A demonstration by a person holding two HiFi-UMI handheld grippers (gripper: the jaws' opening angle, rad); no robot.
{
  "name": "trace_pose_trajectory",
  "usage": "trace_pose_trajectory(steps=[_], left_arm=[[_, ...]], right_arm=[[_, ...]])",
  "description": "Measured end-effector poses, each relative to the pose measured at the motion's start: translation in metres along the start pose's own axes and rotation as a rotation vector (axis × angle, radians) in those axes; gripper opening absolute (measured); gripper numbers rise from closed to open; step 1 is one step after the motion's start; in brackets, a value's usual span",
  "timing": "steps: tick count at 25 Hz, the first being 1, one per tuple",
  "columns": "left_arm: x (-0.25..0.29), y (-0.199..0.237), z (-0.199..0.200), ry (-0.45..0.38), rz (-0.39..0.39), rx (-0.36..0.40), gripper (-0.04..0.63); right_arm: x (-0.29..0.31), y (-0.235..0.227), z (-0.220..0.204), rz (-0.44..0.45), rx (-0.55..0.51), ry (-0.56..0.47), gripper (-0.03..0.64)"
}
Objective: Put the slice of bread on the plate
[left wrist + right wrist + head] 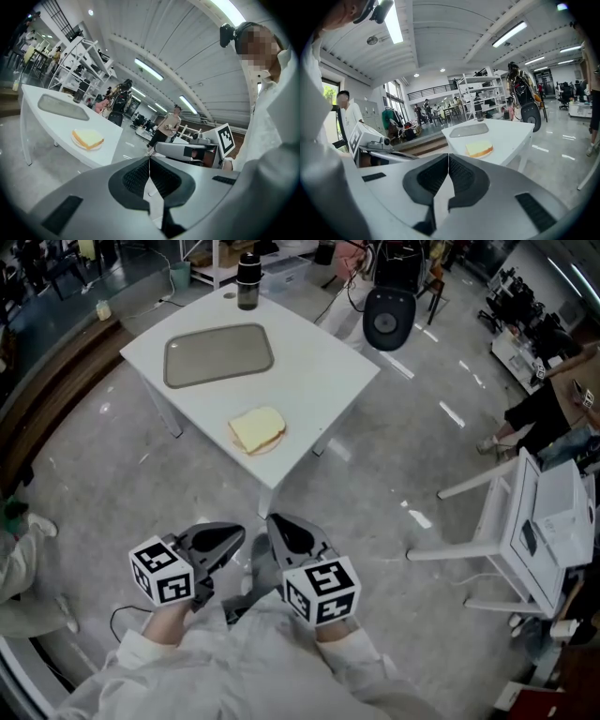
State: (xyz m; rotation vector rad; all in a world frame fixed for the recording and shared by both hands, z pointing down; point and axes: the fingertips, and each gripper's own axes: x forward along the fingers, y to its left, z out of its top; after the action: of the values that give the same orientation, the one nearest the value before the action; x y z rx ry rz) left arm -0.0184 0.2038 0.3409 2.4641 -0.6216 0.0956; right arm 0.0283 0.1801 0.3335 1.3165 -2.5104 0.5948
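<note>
A pale yellow slice of bread (256, 428) lies on a small plate (267, 445) near the front corner of a white table (323, 371). The same bread (88, 138) shows in the left gripper view, and the bread (478, 148) shows in the right gripper view. My left gripper (236, 535) and right gripper (274, 524) are held close to my body over the floor, well short of the table. Both are shut with nothing between the jaws, which meet tip to tip in the left gripper view (149, 159) and the right gripper view (448, 157).
A grey tray (217, 354) lies on the table's far side with a dark bottle (247, 280) behind it. A black round chair (388, 317) stands beyond the table. A white trolley (525, 526) stands at right, with people nearby.
</note>
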Motion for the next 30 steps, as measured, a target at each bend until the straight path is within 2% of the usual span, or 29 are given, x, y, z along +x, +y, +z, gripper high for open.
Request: trace_pose_trajectory(steps=[9, 19, 25, 30], left_arm=[[0.025, 0.046, 0.022, 0.011, 0.048, -0.029, 0.009], [0.073, 0.103, 0.062, 0.008, 0.104, -0.051, 0.009], [0.09, 0.13, 0.08, -0.024, 0.146, -0.092, 0.009], [0.098, 0.14, 0.087, -0.051, 0.177, -0.094, 0.009]], right_arm=[[0.049, -0.032, 0.018, 0.049, 0.012, 0.04, 0.015], [0.1, -0.098, 0.042, 0.055, 0.019, 0.095, 0.015], [0.12, -0.135, 0.054, 0.055, 0.002, 0.119, 0.015], [0.127, -0.159, 0.059, 0.051, -0.005, 0.127, 0.015]])
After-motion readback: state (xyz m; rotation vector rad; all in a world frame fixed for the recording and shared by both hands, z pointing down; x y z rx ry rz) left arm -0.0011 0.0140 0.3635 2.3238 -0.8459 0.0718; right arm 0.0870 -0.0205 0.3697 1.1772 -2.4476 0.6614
